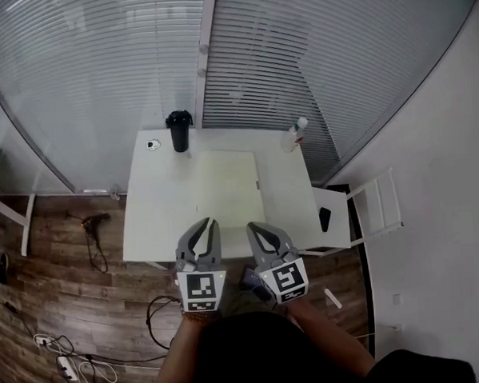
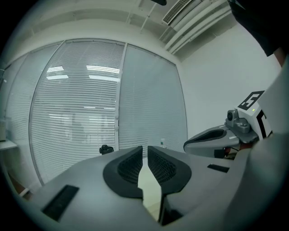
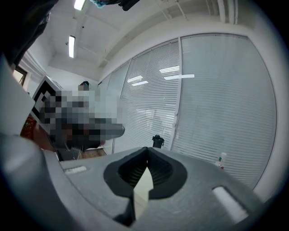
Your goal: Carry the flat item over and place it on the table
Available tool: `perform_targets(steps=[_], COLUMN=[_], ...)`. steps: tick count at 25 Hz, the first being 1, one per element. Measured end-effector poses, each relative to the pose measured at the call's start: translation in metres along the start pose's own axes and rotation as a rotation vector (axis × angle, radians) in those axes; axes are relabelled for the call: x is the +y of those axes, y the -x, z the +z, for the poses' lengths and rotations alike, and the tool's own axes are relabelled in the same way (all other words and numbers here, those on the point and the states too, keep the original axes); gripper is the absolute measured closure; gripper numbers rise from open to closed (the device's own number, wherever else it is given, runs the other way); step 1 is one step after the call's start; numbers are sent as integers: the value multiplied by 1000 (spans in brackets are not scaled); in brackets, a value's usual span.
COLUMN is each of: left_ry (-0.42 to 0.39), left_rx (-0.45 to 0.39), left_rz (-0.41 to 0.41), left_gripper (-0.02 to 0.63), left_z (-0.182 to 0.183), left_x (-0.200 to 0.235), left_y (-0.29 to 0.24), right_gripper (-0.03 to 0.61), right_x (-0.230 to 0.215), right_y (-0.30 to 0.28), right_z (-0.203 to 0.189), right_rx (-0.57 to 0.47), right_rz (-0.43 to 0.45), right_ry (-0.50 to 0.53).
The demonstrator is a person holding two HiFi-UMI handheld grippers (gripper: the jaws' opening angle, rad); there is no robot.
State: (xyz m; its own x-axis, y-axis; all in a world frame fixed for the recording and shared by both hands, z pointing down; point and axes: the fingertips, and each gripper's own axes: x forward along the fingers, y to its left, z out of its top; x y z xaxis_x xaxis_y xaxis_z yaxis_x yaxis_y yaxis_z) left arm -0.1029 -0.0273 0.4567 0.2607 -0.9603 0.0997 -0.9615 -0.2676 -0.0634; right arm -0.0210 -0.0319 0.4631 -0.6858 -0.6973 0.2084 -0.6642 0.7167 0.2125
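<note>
A flat, pale cream board (image 1: 223,187) lies on the white table (image 1: 157,215), near its middle and reaching toward the right side. My left gripper (image 1: 211,222) hovers at the table's near edge, shut with nothing in it. My right gripper (image 1: 252,225) is beside it, also shut and empty. Both point at the board and stop short of it. In the left gripper view the pads (image 2: 131,164) stand almost together, with a sliver of pale surface below them. The right gripper view shows the pads (image 3: 135,171) meeting at the tip.
A black tumbler (image 1: 179,130) and a small round item (image 1: 153,144) stand at the table's far left. A spray bottle (image 1: 295,134) stands at the far right. A white chair (image 1: 361,212) with a dark object (image 1: 325,218) stands right of the table. Cables (image 1: 64,356) lie on the wood floor.
</note>
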Motion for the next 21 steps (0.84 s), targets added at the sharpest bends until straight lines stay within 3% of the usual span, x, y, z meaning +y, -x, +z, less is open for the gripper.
perform_targets(steps=[12, 16, 21], left_ry=[65, 119, 259], left_rx=[63, 126, 249], left_rz=[-159, -132, -41], left_gripper=[577, 577, 575], left_z=[-23, -50, -107], left_x=[-51, -32, 27], left_y=[-35, -54, -88], right_gripper=[581, 581, 581], right_x=[-23, -35, -66], right_y=[6, -13, -59], right_z=[-31, -51, -82], right_rx=[105, 149, 194], right_rz=[-34, -25, -9], right_ry=[-84, -126, -214])
